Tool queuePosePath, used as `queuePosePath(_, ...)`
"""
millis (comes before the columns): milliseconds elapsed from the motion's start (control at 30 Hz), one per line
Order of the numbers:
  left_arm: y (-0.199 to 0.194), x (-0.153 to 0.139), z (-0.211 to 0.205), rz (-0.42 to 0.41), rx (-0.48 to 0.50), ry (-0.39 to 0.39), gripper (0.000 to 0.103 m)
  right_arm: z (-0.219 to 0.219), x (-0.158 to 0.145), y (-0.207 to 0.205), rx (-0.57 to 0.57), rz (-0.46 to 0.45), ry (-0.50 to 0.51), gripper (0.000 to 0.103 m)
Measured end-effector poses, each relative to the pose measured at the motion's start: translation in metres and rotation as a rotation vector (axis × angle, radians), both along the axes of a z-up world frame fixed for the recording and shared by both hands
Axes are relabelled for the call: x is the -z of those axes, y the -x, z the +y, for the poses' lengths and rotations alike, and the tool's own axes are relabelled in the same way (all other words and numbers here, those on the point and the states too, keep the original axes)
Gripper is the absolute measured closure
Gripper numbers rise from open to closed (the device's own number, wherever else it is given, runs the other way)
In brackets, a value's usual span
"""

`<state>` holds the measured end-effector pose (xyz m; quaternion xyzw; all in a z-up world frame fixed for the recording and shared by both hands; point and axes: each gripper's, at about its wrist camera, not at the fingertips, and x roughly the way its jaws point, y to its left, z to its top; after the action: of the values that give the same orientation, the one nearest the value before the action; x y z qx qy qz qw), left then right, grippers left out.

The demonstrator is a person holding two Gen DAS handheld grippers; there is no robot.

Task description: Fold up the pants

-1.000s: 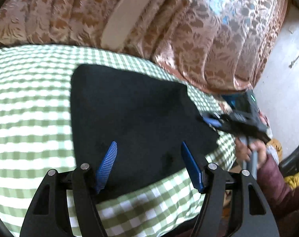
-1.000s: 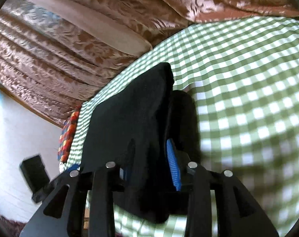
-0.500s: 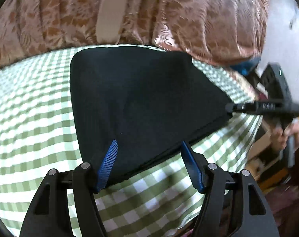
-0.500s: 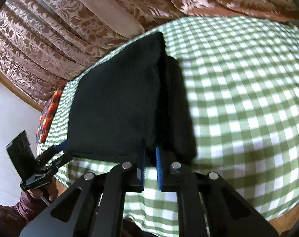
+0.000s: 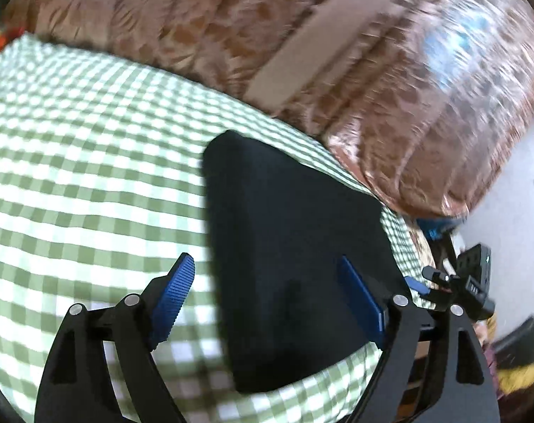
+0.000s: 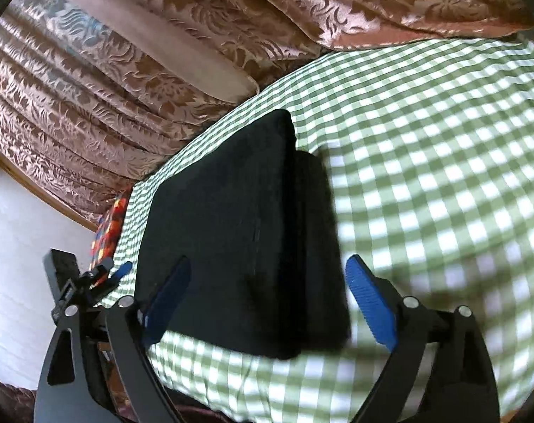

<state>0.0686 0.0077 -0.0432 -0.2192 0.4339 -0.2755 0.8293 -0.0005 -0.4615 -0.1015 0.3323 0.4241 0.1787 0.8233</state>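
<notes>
Green checked cloth [image 5: 90, 162], brown floral curtain [image 6: 101, 105], perhaps a wall [image 6: 16, 246].

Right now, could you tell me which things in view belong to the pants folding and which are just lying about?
Job in hand:
- folded black pants
- left gripper, open
- right gripper, jaws just opened, clear of the cloth

Just there:
- green checked cloth
- brown patterned curtain
- colourful patterned fabric

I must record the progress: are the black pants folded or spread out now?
Folded. The pants lie as a compact, thick block on the checked cloth, layers stacked along one edge; neither gripper holds them.
</notes>
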Motion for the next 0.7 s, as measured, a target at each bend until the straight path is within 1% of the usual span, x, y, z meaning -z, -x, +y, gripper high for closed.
queuePosePath(100,-0.024,0.014,0.001,0.078,0.007,0.077,0.021,0.001,0.024,-0.031,-0.056,0.071,-0.051,0.012)
queuePosePath(133,-0.03,0.021,-0.002,0.11,0.017,0.115,0.021,0.002,0.029,-0.035,-0.07,0.09,-0.055,0.014)
queuePosePath(167,-0.035,0.027,-0.005,0.135,0.024,0.13,0.021,0.006,0.035,-0.04,-0.103,0.107,-0.065,0.017)
queuePosePath(200,-0.039,0.033,-0.009,0.164,0.031,0.135,0.021,0.012,0.04,-0.044,-0.146,0.109,-0.061,0.032)
queuePosePath(233,-0.044,0.044,-0.017,0.206,0.077,0.157,0.021,0.014,0.039,-0.043,-0.146,0.102,-0.042,0.037)
queuePosePath(267,-0.044,0.049,-0.023,0.222,0.118,0.172,0.026,0.016,0.036,-0.041,-0.157,0.084,-0.035,0.043)
queuePosePath(300,-0.041,0.051,-0.028,0.219,0.138,0.164,0.04,0.016,0.032,-0.039,-0.16,0.068,-0.026,0.053)
queuePosePath(333,-0.035,0.05,-0.033,0.18,0.145,0.138,0.047,0.016,0.028,-0.037,-0.163,0.06,-0.017,0.059)
queuePosePath(367,-0.032,0.048,-0.034,0.153,0.151,0.143,0.06,0.016,0.021,-0.034,-0.166,0.044,0.001,0.061)
queuePosePath(400,-0.029,0.042,-0.031,0.128,0.146,0.162,0.069,0.018,0.012,-0.031,-0.173,0.022,0.015,0.063)
queuePosePath(467,-0.026,0.028,-0.027,0.082,0.14,0.178,0.075,0.025,-0.003,-0.031,-0.184,-0.022,0.026,0.064)
queuePosePath(500,-0.025,0.02,-0.024,0.061,0.143,0.182,0.076,0.028,-0.015,-0.033,-0.193,-0.05,0.03,0.064)
queuePosePath(533,-0.023,0.005,-0.023,0.015,0.147,0.172,0.076,0.031,-0.021,-0.035,-0.199,-0.067,0.035,0.064)
queuePosePath(567,-0.025,-0.003,-0.022,-0.012,0.146,0.167,0.076,0.034,-0.03,-0.042,-0.204,-0.091,0.031,0.064)
queuePosePath(600,-0.029,-0.017,-0.018,-0.047,0.14,0.164,0.076,0.037,-0.037,-0.052,-0.207,-0.112,0.018,0.064)
queuePosePath(667,-0.043,-0.033,-0.008,-0.088,0.123,0.161,0.076,0.045,-0.044,-0.073,-0.214,-0.14,0.005,0.064)
queuePosePath(700,-0.053,-0.042,-0.003,-0.118,0.111,0.141,0.076,0.052,-0.048,-0.09,-0.218,-0.153,-0.003,0.064)
